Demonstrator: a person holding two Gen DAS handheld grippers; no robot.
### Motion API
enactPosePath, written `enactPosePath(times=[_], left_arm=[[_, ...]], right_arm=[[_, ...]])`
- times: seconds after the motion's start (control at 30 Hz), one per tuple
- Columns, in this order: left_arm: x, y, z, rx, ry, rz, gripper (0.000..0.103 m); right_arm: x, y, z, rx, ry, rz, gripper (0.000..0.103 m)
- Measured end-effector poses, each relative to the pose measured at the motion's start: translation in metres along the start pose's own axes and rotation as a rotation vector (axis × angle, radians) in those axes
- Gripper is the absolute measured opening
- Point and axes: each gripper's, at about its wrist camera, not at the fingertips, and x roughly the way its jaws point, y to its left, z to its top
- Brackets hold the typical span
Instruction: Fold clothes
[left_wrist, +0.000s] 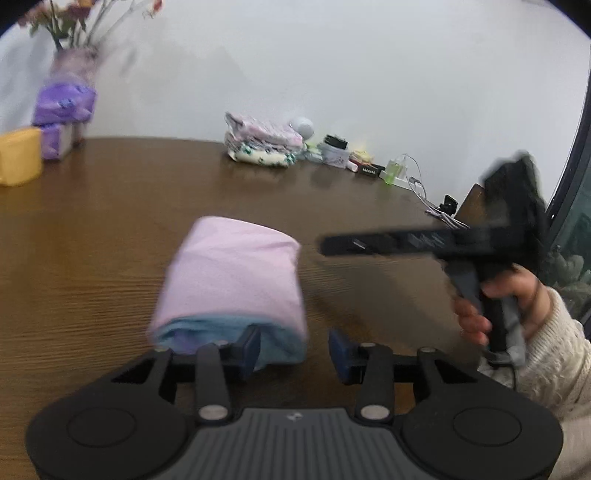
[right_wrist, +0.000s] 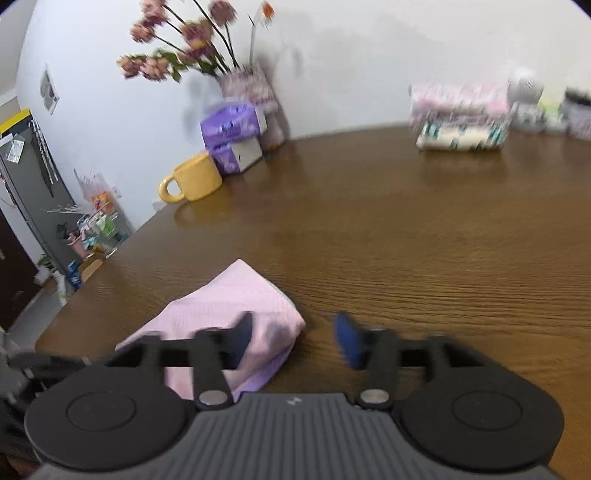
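1. Pink folded cloth (left_wrist: 232, 273) lies on the bench (left_wrist: 110, 206) before both grippers.
2. Left gripper (left_wrist: 293, 350) and right gripper (right_wrist: 295, 338): fingers apart, gripping nothing.
3. Likely soft, light, floppy; pinch the layered edge.

Bare table (right_wrist: 406, 240) ahead, folded pink garment (left_wrist: 232, 273) near, mug (right_wrist: 194, 177) far left

Motion blur smears the folded stack (right_wrist: 460, 120) at the desk's (right_wrist: 406, 221) far edge. The small clutter (left_wrist: 364, 162) beside it is too small to identify. The vase's flowers (left_wrist: 62, 18) are cut off by the frame's top edge.
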Motion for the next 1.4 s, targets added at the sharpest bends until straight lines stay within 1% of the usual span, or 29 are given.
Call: enactPosePath(times=[0.13, 0.23, 0.27, 0.33, 0.37, 0.4, 0.53, 0.63, 0.67, 0.7, 0.73, 0.77, 0.8, 0.93, 1.0, 1.03, 1.07, 1.13, 1.17, 1.23, 1.3, 1.37, 1.4], left_arm=[[-0.019, 0.019, -0.002, 0.024, -0.016, 0.118, 0.040], [-0.018, 0.030, -0.001, 0.079, -0.010, 0.197, 0.039], [-0.015, 0.033, 0.000, 0.101, -0.002, 0.212, 0.039], [-0.010, 0.036, 0.001, 0.145, 0.009, 0.211, 0.038], [-0.007, 0.037, 0.001, 0.169, 0.011, 0.197, 0.038], [-0.006, 0.038, 0.000, 0.190, 0.016, 0.189, 0.038], [0.001, 0.037, -0.001, 0.274, 0.015, 0.173, 0.038], [0.010, 0.037, 0.001, 0.318, 0.011, 0.169, 0.036], [0.013, 0.036, 0.001, 0.328, 0.011, 0.163, 0.027], [0.016, 0.036, 0.002, 0.338, 0.011, 0.157, 0.021], [0.017, 0.034, 0.001, 0.345, 0.013, 0.150, 0.009], [0.018, 0.033, 0.001, 0.350, 0.012, 0.144, 0.004], [0.019, 0.031, 0.000, 0.355, 0.011, 0.139, 0.004], [0.023, 0.015, -0.001, 0.361, 0.002, 0.126, 0.002], [0.025, 0.006, -0.003, 0.365, 0.001, 0.128, 0.003], [0.025, 0.003, -0.003, 0.369, 0.000, 0.130, 0.006], [0.025, 0.000, -0.003, 0.372, -0.001, 0.132, 0.012], [0.025, -0.004, -0.004, 0.379, -0.005, 0.141, 0.015], [0.025, -0.005, -0.003, 0.383, -0.007, 0.147, 0.019], [0.026, -0.006, -0.003, 0.392, -0.010, 0.162, 0.024], [0.030, -0.006, -0.002, 0.402, -0.005, 0.173, 0.025], [0.034, -0.005, -0.002, 0.408, 0.003, 0.173, 0.025], [0.036, -0.005, -0.002, 0.410, 0.005, 0.171, 0.025]], right_arm=[[-0.024, 0.033, -0.029, -0.048, -0.047, 0.014, 0.054], [-0.025, 0.062, -0.050, -0.097, -0.040, 0.010, 0.052], [-0.023, 0.071, -0.056, -0.114, -0.035, 0.004, 0.052], [-0.017, 0.088, -0.066, -0.139, -0.020, -0.015, 0.050], [-0.014, 0.093, -0.068, -0.142, -0.016, -0.031, 0.049], [-0.012, 0.097, -0.070, -0.142, -0.014, -0.050, 0.046], [-0.002, 0.108, -0.075, -0.131, -0.013, -0.108, 0.042], [0.003, 0.112, -0.075, -0.133, -0.020, -0.148, 0.032], [0.005, 0.112, -0.075, -0.132, -0.018, -0.160, 0.029], [0.006, 0.112, -0.074, -0.128, -0.018, -0.170, 0.024], [0.006, 0.112, -0.074, -0.127, -0.018, -0.179, 0.021], [0.006, 0.111, -0.074, -0.125, -0.018, -0.187, 0.017], [0.005, 0.110, -0.073, -0.123, -0.020, -0.192, 0.014], [0.000, 0.101, -0.072, -0.118, -0.025, -0.224, 0.011], [-0.004, 0.092, -0.070, -0.105, -0.030, -0.236, 0.011], [-0.006, 0.088, -0.069, -0.102, -0.027, -0.226, 0.012], [-0.009, 0.087, -0.070, -0.115, -0.020, -0.210, 0.015], [-0.017, 0.088, -0.071, -0.159, -0.014, -0.187, 0.026], [-0.020, 0.090, -0.073, -0.188, -0.018, -0.186, 0.034], [-0.023, 0.095, -0.075, -0.241, -0.020, -0.182, 0.037], [-0.019, 0.100, -0.074, -0.286, -0.011, -0.173, 0.044], [-0.012, 0.105, -0.073, -0.329, -0.011, -0.186, 0.045], [-0.009, 0.108, -0.072, -0.350, -0.013, -0.193, 0.047]])
